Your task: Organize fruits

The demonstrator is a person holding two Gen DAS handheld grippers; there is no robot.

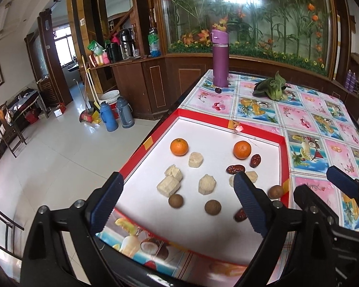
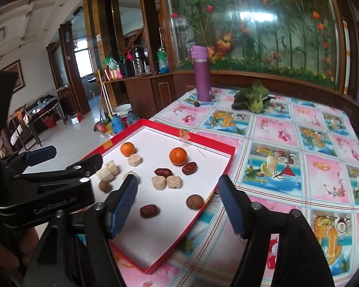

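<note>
Two oranges (image 1: 179, 146) beyond open jaws, in tray (image 1: 229, 118)

The left gripper (image 1: 177, 198) fills the lower part of its own view, jaws spread wide with nothing between them. The right gripper (image 2: 178, 203) sits likewise at bottom centre, jaws parted and empty (each gripper also shows at the edge of the other's view).

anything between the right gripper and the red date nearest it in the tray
Nothing visible. The right hand-held gripper is open above the tray, and the red date lies alone on the white floor just ahead, apart from the brown round fruit.
</note>
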